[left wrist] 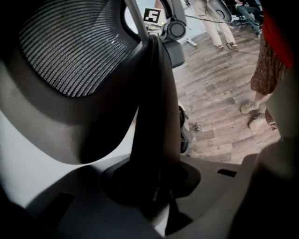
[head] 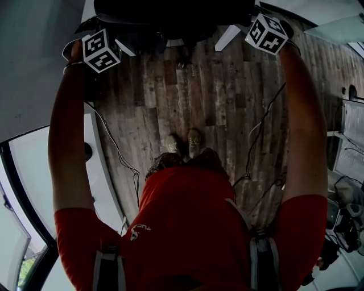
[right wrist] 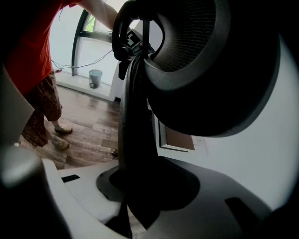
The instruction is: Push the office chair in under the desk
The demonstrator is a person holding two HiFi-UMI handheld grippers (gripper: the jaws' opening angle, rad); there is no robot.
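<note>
Left gripper view: black mesh-backed chair (left wrist: 70,51)

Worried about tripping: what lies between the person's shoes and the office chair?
Only bare wood floor up to the office chair, as the head view shows.

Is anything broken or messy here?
Nothing looks broken or spilled. The left gripper and right gripper each clamp the back edge of the black mesh office chair. Only thin black cables hang loosely over the brown wooden plank floor.
</note>
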